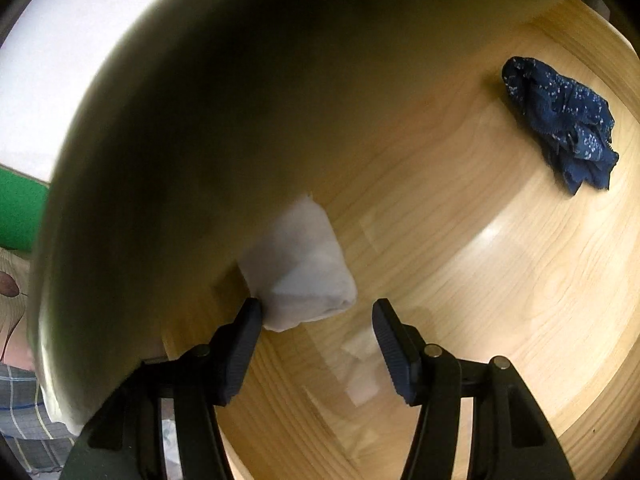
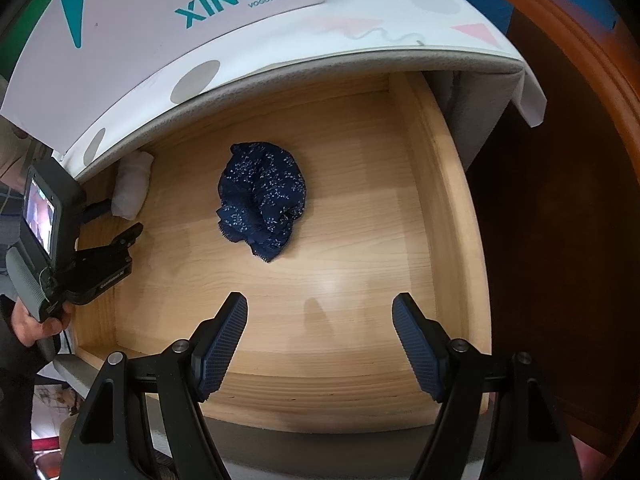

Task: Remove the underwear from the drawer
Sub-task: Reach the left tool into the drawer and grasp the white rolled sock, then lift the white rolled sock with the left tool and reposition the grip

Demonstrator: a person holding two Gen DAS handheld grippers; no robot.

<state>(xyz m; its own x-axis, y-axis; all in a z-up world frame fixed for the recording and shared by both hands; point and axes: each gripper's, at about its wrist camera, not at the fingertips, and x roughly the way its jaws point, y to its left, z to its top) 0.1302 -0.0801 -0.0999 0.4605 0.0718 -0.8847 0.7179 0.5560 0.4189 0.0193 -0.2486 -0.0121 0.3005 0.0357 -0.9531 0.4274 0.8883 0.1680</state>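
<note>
The open wooden drawer [image 2: 436,208] holds two garments. A crumpled navy blue piece of underwear with small white flecks [image 2: 262,198] lies in the middle of the drawer floor; it also shows in the left wrist view [image 1: 560,120] at the upper right. A rolled white garment [image 1: 304,268] lies at the drawer's left, partly under the bed edge; it also shows in the right wrist view [image 2: 132,186]. My left gripper [image 1: 316,312] is open, its left finger touching the white roll. My right gripper [image 2: 320,308] is open and empty, hovering above the drawer's front, short of the navy piece.
The mattress edge with a spotted sheet [image 2: 280,68] overhangs the drawer's back. A white XINCCI shoe box [image 2: 160,20] lies on the bed. A dark brown wooden panel [image 2: 560,200] stands at the right. The left gripper's body [image 2: 60,248] is inside the drawer's left side.
</note>
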